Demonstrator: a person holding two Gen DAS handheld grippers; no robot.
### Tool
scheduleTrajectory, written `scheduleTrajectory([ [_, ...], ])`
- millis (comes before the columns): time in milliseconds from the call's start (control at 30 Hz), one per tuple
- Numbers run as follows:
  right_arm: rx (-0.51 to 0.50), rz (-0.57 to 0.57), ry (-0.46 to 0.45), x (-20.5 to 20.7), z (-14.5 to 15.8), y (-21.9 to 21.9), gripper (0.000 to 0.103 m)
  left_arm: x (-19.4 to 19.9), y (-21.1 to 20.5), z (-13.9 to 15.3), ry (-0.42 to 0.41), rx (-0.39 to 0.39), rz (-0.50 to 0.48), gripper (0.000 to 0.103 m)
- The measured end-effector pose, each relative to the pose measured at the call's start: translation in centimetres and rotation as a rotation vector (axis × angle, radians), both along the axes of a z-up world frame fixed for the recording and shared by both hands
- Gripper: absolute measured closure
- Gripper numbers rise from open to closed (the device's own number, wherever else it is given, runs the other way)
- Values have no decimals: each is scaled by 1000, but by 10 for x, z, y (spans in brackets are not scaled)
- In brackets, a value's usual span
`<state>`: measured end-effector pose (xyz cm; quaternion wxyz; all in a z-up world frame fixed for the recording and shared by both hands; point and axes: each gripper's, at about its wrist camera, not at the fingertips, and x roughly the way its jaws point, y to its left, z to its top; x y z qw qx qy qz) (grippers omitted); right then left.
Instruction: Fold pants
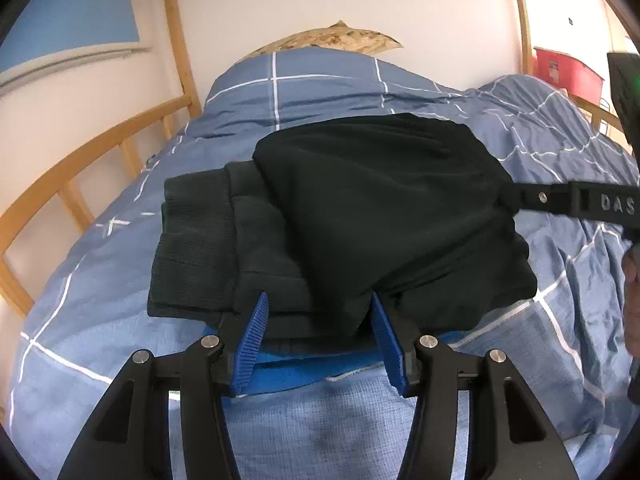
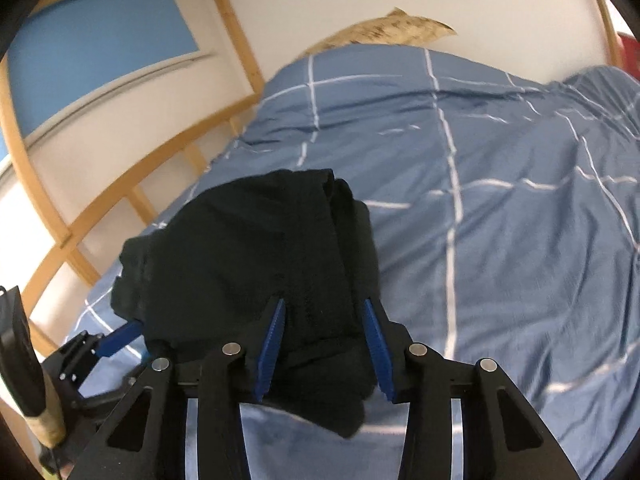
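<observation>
Left tongs sit with jaws wide, straddling the near edge of the pants; cloth lies between the blue pads but the pads look apart from it, so not a pinch. Right tongs also have jaws wide, with a thick bunch of black fabric hanging between them; whether the pads touch it, cannot tell. Pants lie on the duvet, already in a stacked bundle. Ribbed cuffs stick out toward the left, bulk mounds toward the right. Long axis runs left to right across the left view, so both tongs meet it from the near long edge, pointing toward the pillow. In the left view the right tongs come in from the right, at the bundle's right end. Left tongs are nearer the cuff end. Judgement: fold nearly done; next move likely a close on that near edge or a release.
</observation>
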<state>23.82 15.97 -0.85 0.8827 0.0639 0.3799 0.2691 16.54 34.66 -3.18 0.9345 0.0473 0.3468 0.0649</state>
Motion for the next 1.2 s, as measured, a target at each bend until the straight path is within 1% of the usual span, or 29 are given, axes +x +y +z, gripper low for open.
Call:
scheduleTrajectory([
  [67, 4, -10, 9, -5, 2, -3, 60, -2, 0, 2, 11, -5, 8, 51],
  [100, -4, -18, 5, -8, 5, -5, 56, -3, 1, 4, 15, -9, 16, 49],
  [133, -13, -27, -2, -11, 8, -6, 47, -7, 2, 7, 18, -16, 29, 46],
  [200, -16, -46, -35, -21, 17, -13, 41, -17, 2, 16, 4, -28, 48, 43],
  [300, -45, -55, -87, -38, 32, -25, 40, -39, -3, 36, -29, -25, 93, 38],
  [367, -70, -71, -125, -52, 41, -36, 29, -55, -14, 52, -54, -13, 121, 27],
  [400, -77, -77, -138, -58, 45, -41, 22, -61, -19, 58, -68, -15, 124, 24],
  [433, -81, -82, -161, -67, 51, -48, 21, -69, -25, 65, -85, -23, 124, 20],
  [467, -87, -81, -175, -73, 55, -54, 21, -76, -32, 72, -94, -31, 123, 16],
  [533, -114, -78, -196, -89, 63, -68, 17, -90, -49, 85, -105, -46, 109, 12],
  [633, -130, -87, -222, -114, 74, -94, 15, -111, -75, 98, -130, -56, 77, 6],
  [700, -130, -95, -234, -129, 81, -111, 15, -123, -93, 104, -149, -56, 57, 5],
  [800, -143, -112, -249, -149, 90, -135, 11, -137, -117, 109, -164, -21, 50, 4],
  [900, -158, -139, -263, -166, 97, -157, 11, -149, -137, 113, -178, -3, 41, 3],
  [1067, -188, -166, -291, -193, 104, -181, 11, -166, -163, 120, -195, -24, 25, 2],
  [1200, -193, -185, -301, -211, 108, -199, 11, -177, -180, 122, -208, -25, 18, 2],
])
